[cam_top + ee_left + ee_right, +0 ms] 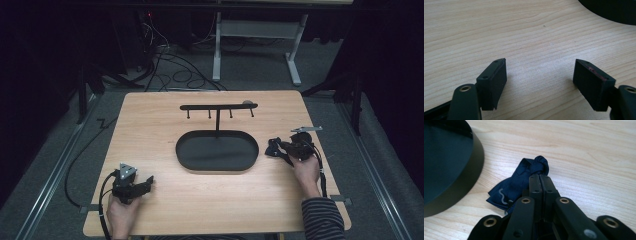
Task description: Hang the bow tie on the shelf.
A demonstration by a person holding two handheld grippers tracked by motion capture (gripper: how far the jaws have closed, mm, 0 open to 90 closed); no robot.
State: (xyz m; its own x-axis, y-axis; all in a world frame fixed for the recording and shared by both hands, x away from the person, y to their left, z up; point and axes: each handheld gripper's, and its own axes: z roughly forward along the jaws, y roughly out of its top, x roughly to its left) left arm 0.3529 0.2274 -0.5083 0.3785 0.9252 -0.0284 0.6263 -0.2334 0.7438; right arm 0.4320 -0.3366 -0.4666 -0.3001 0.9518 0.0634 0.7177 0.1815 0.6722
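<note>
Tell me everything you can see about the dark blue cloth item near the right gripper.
The dark blue cloth item looks like soft fabric, folded flat at one end and bunched into a knot-like lump at the other. A pale wavy line is printed on its flat part. It lies on the wooden table, just right of the black oval tray, apart from its wall. The right gripper has its jaws closed at the bunched end, apparently pinching it. What kind of item it is, I cannot tell.

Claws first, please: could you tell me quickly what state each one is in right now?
Left claw: open, holding nothing, over bare table.
Right claw: closed on the dark blue cloth beside the black tray.
</note>
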